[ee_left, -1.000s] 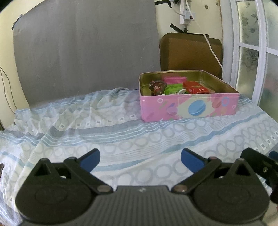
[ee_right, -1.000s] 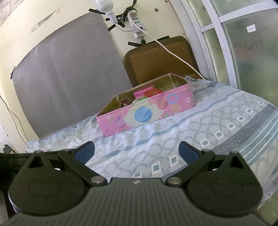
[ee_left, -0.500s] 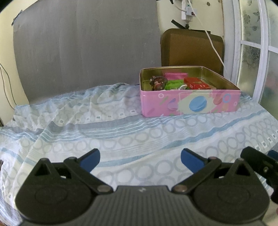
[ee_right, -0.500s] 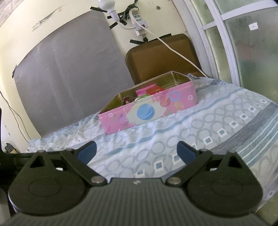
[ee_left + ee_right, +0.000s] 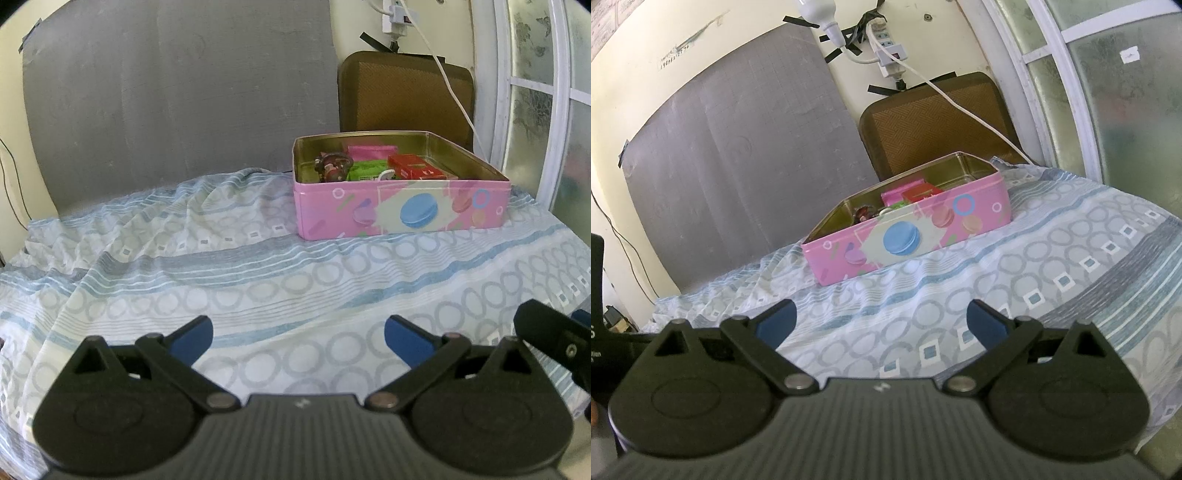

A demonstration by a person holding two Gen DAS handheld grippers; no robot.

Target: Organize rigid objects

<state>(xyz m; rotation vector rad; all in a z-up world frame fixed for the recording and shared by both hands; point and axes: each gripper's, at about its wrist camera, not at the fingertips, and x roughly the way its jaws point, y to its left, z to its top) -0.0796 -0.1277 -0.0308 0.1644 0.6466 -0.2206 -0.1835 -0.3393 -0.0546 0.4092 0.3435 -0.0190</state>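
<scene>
An open pink tin (image 5: 402, 210) with a blue macaron print stands on the patterned cloth at the back right; it also shows in the right wrist view (image 5: 905, 240). Inside lie a red box (image 5: 415, 167), a green packet (image 5: 365, 171), a pink packet (image 5: 371, 149) and a small brown figure (image 5: 332, 166). My left gripper (image 5: 298, 336) is open and empty, low over the cloth, well in front of the tin. My right gripper (image 5: 881, 321) is open and empty, also short of the tin.
A striped, ringed cloth (image 5: 221, 266) covers the surface. A grey board (image 5: 177, 96) and a brown cushion (image 5: 406, 92) lean on the back wall. A white cable (image 5: 964, 107) hangs from a power strip. A window frame (image 5: 554, 110) stands at the right.
Both grippers have pulled back and tilted slightly, so the tin sits a little higher and farther in each view. Both stay open and empty.
</scene>
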